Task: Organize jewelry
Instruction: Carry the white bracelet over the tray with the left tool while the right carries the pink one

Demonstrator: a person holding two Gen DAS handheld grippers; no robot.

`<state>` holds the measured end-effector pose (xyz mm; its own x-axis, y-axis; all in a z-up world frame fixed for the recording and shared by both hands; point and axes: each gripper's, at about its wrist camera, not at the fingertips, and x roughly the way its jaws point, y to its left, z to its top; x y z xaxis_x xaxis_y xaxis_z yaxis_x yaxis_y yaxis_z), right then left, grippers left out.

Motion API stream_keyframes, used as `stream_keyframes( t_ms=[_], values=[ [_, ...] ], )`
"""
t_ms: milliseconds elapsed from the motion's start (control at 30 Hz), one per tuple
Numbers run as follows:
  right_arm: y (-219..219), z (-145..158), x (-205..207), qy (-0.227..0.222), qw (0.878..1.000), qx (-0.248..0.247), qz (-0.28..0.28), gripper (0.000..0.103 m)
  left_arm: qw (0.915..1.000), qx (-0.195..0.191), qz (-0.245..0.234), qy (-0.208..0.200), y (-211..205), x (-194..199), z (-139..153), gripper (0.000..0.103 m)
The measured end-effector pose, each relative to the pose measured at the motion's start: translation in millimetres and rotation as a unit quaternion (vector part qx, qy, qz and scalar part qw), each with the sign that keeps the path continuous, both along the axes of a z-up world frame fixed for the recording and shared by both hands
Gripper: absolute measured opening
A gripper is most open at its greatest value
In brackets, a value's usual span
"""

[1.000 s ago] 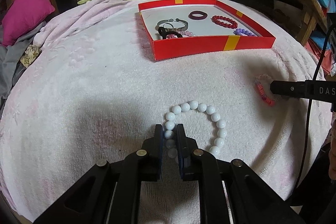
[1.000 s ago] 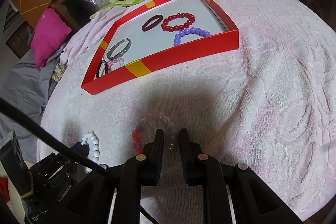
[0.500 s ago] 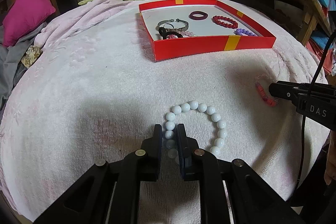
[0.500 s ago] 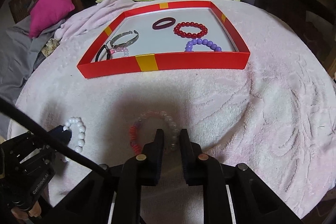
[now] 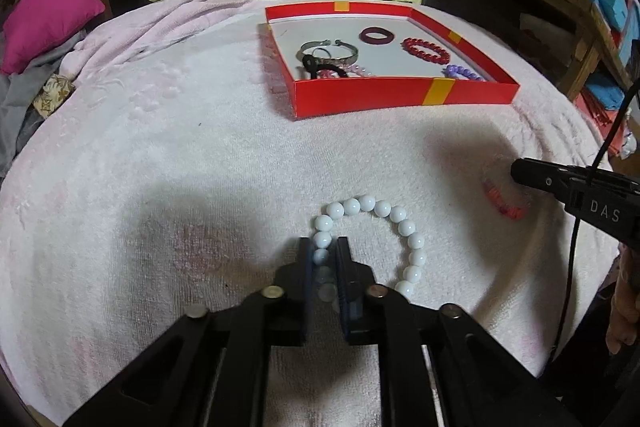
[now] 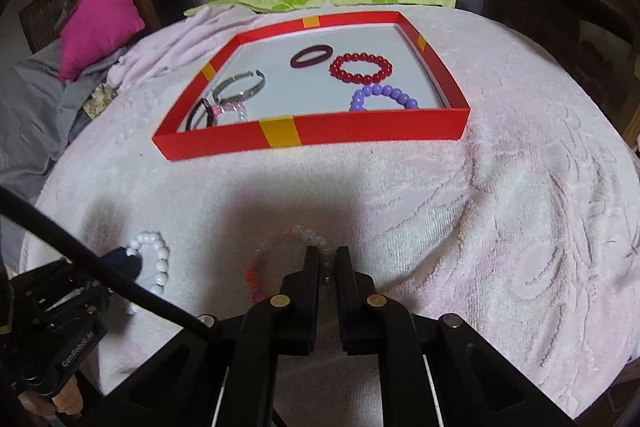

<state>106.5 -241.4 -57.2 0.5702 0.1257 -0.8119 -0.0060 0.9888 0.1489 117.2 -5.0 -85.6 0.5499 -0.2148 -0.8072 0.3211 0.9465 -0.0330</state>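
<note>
Left gripper [image 5: 324,247] is clamped on the white bead bracelet [image 5: 400,223], w/ the jaws nearly together and a few round glossy beads pinched between the pads; the rest of the loop curves off to the right, lying flat on the pale pink towel [image 5: 160,163]. To its right on the same towel sits the pink and clear bead bracelet [image 6: 256,275], reddish-pink beads along its left arc and clear, near-colourless ones over the top (faint against the towel). Right gripper [image 6: 327,259] has just been closing and now pinches that bracelet's clear-bead side between its pads, jaws almost shut. Beyond both, further back on the towel, is the red tray [image 6: 360,135] w/ yellow tape marks on its walls and a white floor. Inside it, left to right: a black hair tie [image 6: 198,115] overlapping a small pink bracelet [image 6: 228,107], a silver open cuff bangle [image 6: 240,87], a dark maroon ring bangle [image 6: 312,57], a red bead bracelet [image 6: 360,67], and a purple bead bracelet [image 6: 380,97] near the front wall.
</note>
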Motion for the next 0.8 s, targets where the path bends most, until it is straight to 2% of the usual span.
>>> stream_keyframes(
  t_ms=[233,400,633,800],
  values=[
    [-9,11,-3,-0.019,0.999,0.041,-0.002,0.009,0.999,-0.011,-0.032,-0.03,-9,-9,12,0.01],
    [-22,16,-4,-0.022,0.996,0.088,-0.009,0.009,0.9981,-0.021,-0.026,-0.051,-5,-10,22,0.01],
    [-44,20,-6,-0.024,0.984,0.174,-0.021,0.009,0.9952,-0.045,-0.013,-0.086,6,-12,41,0.01],
    [-49,31,-8,-0.049,0.981,0.188,-0.021,0.009,0.9928,-0.048,-0.019,-0.108,5,-12,52,0.01]
  ],
)
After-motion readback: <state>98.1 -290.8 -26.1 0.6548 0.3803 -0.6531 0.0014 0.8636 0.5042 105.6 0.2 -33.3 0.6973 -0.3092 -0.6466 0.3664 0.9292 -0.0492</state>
